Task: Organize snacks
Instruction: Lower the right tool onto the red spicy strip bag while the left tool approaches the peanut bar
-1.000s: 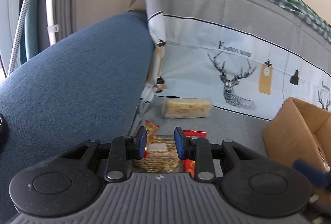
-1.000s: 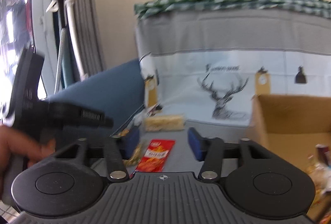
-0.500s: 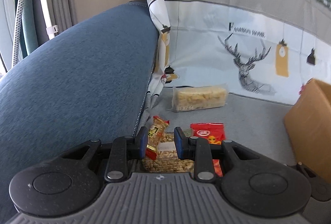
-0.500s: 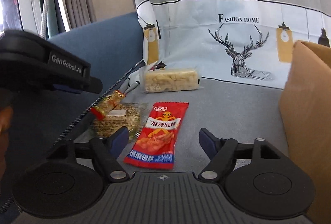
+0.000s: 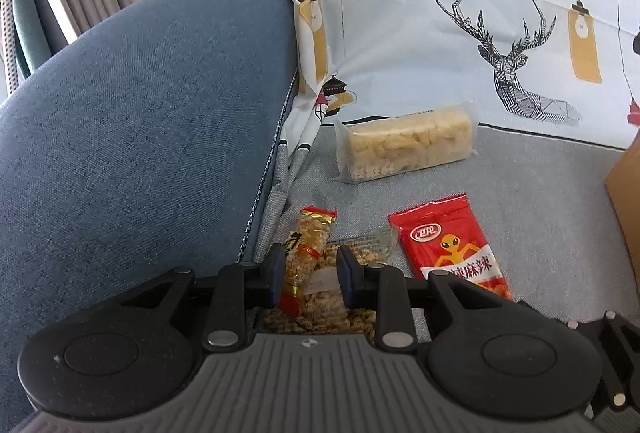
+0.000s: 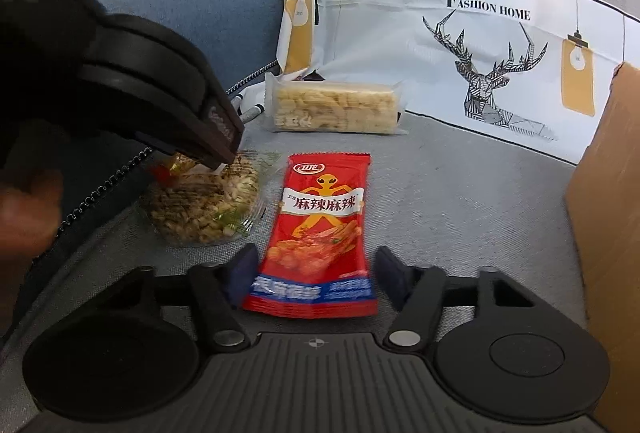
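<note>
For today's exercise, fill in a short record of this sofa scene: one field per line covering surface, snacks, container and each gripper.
surface: grey sofa cover, blue armrest on the left
snacks: red spicy packet; clear pack of pale crisps; peanut bar lying on a clear nut pack
container: cardboard box at the right edge
left gripper: part open, fingers either side of the peanut bar
right gripper: open, fingers flanking the red packet's near end
</note>
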`<action>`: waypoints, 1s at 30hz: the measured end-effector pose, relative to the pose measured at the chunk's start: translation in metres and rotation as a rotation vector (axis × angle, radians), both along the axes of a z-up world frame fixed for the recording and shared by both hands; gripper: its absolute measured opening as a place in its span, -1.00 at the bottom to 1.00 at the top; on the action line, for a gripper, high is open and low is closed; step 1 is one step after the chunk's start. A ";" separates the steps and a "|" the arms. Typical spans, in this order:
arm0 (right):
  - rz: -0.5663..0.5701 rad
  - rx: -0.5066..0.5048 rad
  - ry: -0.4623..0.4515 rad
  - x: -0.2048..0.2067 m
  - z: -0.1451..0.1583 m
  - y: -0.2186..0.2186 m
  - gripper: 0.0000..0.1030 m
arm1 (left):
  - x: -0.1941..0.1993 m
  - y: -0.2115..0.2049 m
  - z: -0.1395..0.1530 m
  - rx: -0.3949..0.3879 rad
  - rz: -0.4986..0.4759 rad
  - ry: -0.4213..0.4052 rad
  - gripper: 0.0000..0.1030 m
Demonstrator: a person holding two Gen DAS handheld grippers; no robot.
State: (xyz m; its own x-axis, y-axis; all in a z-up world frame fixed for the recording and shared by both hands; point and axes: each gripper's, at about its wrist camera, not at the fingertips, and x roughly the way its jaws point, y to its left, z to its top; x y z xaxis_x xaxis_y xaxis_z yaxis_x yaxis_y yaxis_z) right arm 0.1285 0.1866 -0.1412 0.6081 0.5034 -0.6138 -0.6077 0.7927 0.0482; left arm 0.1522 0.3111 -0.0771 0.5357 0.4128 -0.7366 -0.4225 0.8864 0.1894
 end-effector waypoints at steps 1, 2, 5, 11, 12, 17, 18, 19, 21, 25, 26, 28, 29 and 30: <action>-0.001 0.005 0.004 0.000 0.001 -0.002 0.10 | 0.000 0.000 0.000 -0.004 -0.003 -0.001 -0.46; -0.004 0.009 0.008 0.001 0.001 -0.004 0.04 | -0.001 0.001 0.000 -0.008 -0.005 -0.003 -0.51; -0.020 0.017 0.011 0.000 0.005 -0.009 -0.05 | -0.006 0.006 0.003 -0.034 0.009 -0.018 -0.79; -0.014 -0.002 0.036 -0.009 0.015 -0.025 -0.11 | -0.019 0.015 0.009 -0.219 0.033 -0.046 -1.00; -0.009 -0.005 0.046 -0.011 0.017 -0.028 -0.11 | -0.022 0.018 0.007 -0.286 0.039 -0.039 -1.00; 0.029 -0.028 0.119 -0.031 0.026 -0.044 -0.12 | -0.039 0.014 0.011 -0.432 0.036 -0.053 -1.00; 0.039 -0.034 0.134 -0.037 0.029 -0.048 -0.12 | -0.044 0.013 0.011 -0.472 0.033 -0.050 -1.00; 0.048 -0.039 0.147 -0.042 0.031 -0.052 -0.12 | -0.048 0.012 0.010 -0.506 0.034 -0.044 -1.00; 0.063 -0.049 0.170 -0.053 0.036 -0.059 -0.12 | -0.057 0.013 0.008 -0.568 0.046 -0.040 -1.00; 0.071 -0.063 0.197 -0.074 0.042 -0.075 -0.10 | -0.076 0.013 0.019 -0.567 0.091 -0.093 -1.00; 0.070 -0.063 0.199 -0.077 0.042 -0.078 -0.05 | -0.078 0.011 0.024 -0.526 0.088 -0.114 -0.99; 0.065 -0.067 0.190 -0.082 0.040 -0.082 0.06 | -0.076 0.003 0.033 -0.421 0.067 -0.146 -0.68; 0.063 -0.074 0.183 -0.083 0.039 -0.083 0.06 | -0.074 0.000 0.036 -0.373 0.057 -0.156 -0.58; 0.059 -0.081 0.173 -0.083 0.038 -0.083 0.09 | -0.070 -0.005 0.038 -0.321 0.047 -0.168 -0.42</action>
State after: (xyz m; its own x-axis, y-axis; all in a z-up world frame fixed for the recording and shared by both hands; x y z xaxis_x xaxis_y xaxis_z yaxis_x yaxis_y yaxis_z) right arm 0.0452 0.1033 -0.1034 0.4610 0.4802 -0.7463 -0.6418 0.7612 0.0934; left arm 0.0822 0.3061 -0.0389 0.6462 0.2023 -0.7358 -0.4659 0.8682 -0.1704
